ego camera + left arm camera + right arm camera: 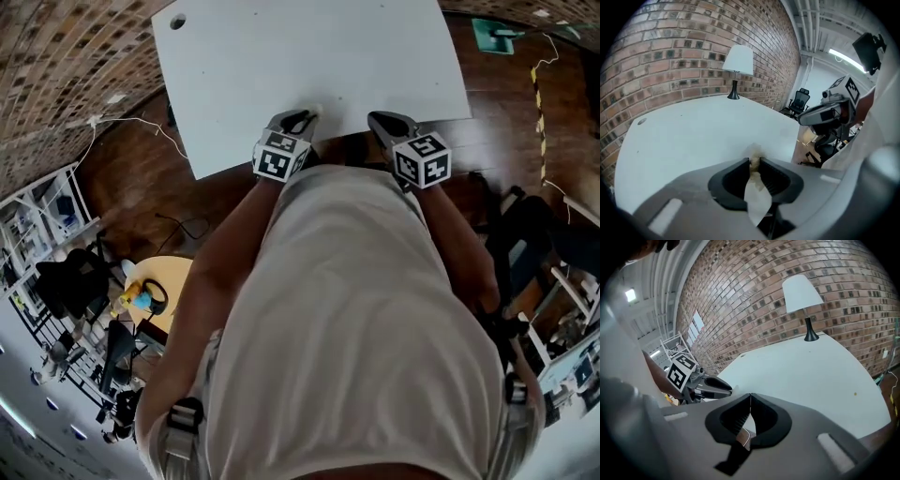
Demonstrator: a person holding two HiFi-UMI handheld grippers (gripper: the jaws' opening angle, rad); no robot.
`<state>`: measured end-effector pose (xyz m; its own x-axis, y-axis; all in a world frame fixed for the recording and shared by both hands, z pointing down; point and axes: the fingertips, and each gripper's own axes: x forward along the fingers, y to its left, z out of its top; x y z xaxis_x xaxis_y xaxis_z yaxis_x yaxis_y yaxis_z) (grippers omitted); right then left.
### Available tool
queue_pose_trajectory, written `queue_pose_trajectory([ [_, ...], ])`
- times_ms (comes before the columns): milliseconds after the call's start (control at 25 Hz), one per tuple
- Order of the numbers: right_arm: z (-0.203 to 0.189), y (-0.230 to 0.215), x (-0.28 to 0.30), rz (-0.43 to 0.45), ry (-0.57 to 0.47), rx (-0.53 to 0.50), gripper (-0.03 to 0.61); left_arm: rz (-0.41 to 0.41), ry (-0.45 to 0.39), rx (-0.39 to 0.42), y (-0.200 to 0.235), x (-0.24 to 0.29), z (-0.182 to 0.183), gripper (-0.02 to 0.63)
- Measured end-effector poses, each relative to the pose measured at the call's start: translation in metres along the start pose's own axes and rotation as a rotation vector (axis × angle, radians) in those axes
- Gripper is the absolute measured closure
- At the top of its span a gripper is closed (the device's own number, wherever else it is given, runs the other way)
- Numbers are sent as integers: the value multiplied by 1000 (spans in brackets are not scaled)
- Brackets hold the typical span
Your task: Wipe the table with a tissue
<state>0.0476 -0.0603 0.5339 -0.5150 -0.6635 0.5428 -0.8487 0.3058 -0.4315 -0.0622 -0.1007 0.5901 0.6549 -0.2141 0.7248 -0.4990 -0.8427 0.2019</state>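
Because the tissue (757, 201) is held by only a narrow pinch, slip risk: dragging it over the table (693, 136) could tug it out from between the fingers of the left gripper (755, 161), since just a small tuft sticks out ahead of the fingertips to take the rubbing.
Scrape risk: with so little paper forward of the tips, too steep a press would likely put the hard fingertips on the white top instead of the tissue.
Tear risk: thin paper clamped at one spot may rip if pushed hard.
Edge risk: the left gripper and the right gripper (750, 397) both hang at the table's near edge, so a stroke started short would miss the surface.
Left fingers: closed on the tissue, pads clamping its middle.
Right fingers: pressed together with nothing between them, off to the side of the left fingers and idle.
Tissue, place: between the left pads, a little poking ahead of the tips and a longer flap trailing behind them toward the gripper body. Whether the tuft touches the table cannot be told.
Tissue, look: white, twisted and crumpled at the pinch. The forward tuft is blurred and faintly tan, and the rear flap is smoother and folded.
Table ahead of the fingertips: plain white with no visible spill, and a lamp (738, 61) stands far beyond them.
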Motion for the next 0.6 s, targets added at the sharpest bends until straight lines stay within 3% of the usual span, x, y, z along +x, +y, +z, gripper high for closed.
queue_pose_trajectory([
  [440, -20, -18, -38, -99, -64, 93, 569, -7, 30, 124, -8, 30, 24, 534],
  [600, -25, -23, -47, -116, -79, 120, 569, -30, 60, 98, -8, 50, 28, 532],
])
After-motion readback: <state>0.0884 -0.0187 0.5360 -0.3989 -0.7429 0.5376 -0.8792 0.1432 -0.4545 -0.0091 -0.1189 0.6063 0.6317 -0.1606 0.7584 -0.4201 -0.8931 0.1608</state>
